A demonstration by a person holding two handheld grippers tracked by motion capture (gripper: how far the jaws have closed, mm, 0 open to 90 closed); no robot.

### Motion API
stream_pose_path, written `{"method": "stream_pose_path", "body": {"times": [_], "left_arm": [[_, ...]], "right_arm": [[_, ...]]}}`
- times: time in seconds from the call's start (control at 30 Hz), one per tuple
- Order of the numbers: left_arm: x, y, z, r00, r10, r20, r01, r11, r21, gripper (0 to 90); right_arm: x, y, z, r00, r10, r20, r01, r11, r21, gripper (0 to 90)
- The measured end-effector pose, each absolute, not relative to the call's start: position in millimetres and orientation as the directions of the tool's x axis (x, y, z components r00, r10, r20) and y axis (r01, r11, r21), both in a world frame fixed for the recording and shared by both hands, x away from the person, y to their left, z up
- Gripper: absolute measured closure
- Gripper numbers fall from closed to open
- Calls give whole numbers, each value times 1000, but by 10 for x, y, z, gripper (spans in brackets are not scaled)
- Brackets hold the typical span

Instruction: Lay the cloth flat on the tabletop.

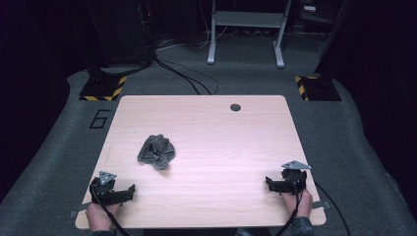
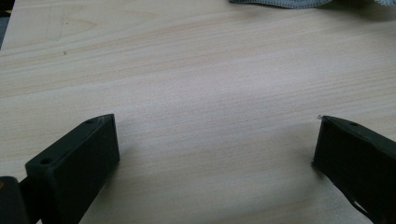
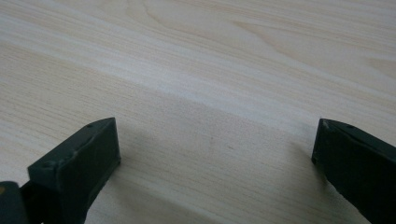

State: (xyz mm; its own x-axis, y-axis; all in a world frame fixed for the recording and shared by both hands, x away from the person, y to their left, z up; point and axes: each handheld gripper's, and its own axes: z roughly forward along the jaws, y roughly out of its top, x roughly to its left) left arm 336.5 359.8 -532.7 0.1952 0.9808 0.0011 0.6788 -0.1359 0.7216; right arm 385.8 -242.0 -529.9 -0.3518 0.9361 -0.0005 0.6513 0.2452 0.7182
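A crumpled grey cloth (image 1: 156, 151) lies on the light wooden table (image 1: 221, 142), left of its middle. My left gripper (image 1: 129, 192) rests near the front left corner, a hand behind it, jaws wide open over bare wood. In the left gripper view the left gripper (image 2: 217, 140) has nothing between its jaws, and the cloth's edge (image 2: 275, 3) peeks in at the top. My right gripper (image 1: 269, 183) sits near the front right corner, also open. The right gripper view shows the right gripper (image 3: 215, 140) with bare tabletop between its jaws.
A round cable hole (image 1: 235, 107) sits near the table's far edge. Beyond the table, on grey carpet, stand a metal frame (image 1: 246, 34) and two black stands with yellow-black striped bases (image 1: 103, 88) (image 1: 317, 86). Cables run across the floor.
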Motion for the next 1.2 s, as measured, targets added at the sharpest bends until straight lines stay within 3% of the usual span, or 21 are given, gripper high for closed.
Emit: {"method": "stream_pose_path", "body": {"times": [0.6,0.77,1.2], "left_arm": [[3356,3603,-5324,188,982,1,676,-130,725,0],[3370,3606,-5244,186,981,-48,661,-89,745,1],[3643,3333,-4875,301,952,-46,612,-156,775,1]], "right_arm": [[3862,-2424,-5298,-356,935,-3,649,249,719,6],[3863,-2424,-5298,-355,935,-3,649,249,719,7],[3860,-2420,-5297,-347,938,1,650,240,721,11]]}}
